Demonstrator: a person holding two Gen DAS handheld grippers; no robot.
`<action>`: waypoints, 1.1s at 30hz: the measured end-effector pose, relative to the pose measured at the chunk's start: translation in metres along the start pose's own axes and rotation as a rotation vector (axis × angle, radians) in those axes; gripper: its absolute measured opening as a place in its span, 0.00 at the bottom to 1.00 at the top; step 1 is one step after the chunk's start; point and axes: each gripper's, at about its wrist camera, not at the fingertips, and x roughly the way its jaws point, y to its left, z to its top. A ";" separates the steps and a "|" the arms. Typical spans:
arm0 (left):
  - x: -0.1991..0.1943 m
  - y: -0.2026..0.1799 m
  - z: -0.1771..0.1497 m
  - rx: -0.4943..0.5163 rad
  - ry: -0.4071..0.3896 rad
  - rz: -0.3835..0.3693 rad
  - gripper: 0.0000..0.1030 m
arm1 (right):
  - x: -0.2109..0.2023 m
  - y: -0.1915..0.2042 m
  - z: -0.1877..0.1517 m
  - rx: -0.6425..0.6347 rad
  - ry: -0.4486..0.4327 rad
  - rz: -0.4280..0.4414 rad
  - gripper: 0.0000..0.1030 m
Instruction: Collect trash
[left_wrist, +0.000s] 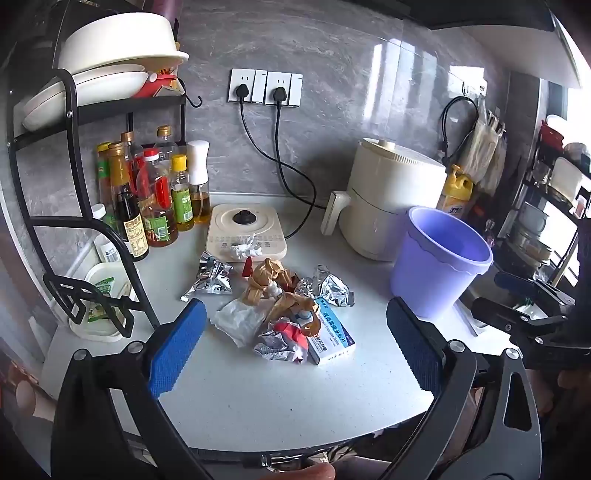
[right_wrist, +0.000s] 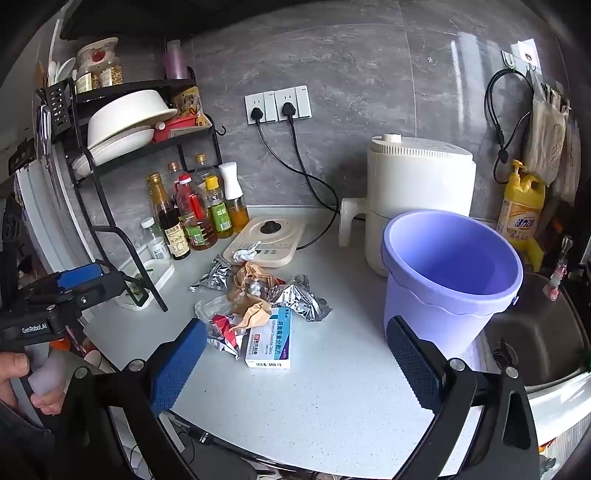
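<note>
left wrist: tilted down, near | right wrist: same, from rightward | shared: trash pile (left_wrist: 284, 306), bucket (right_wrist: 450, 273)

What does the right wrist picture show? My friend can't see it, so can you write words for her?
A heap of crumpled trash, foil wrappers, brown paper and a white-and-blue medicine box, lies on a pale kitchen counter beside an empty purple bucket. The right gripper is open above the counter with nothing between its blue pads. Behind stand oil bottles, a cream appliance and wall sockets.
</note>
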 end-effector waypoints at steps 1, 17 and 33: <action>0.000 -0.001 0.000 0.004 0.002 0.002 0.94 | 0.000 0.000 0.000 -0.002 0.004 -0.002 0.93; -0.002 -0.002 -0.003 -0.017 0.006 -0.013 0.94 | 0.000 0.000 0.002 0.004 0.001 0.002 0.93; -0.008 -0.005 -0.004 -0.025 -0.010 0.003 0.94 | 0.002 -0.004 0.000 -0.004 0.005 0.017 0.93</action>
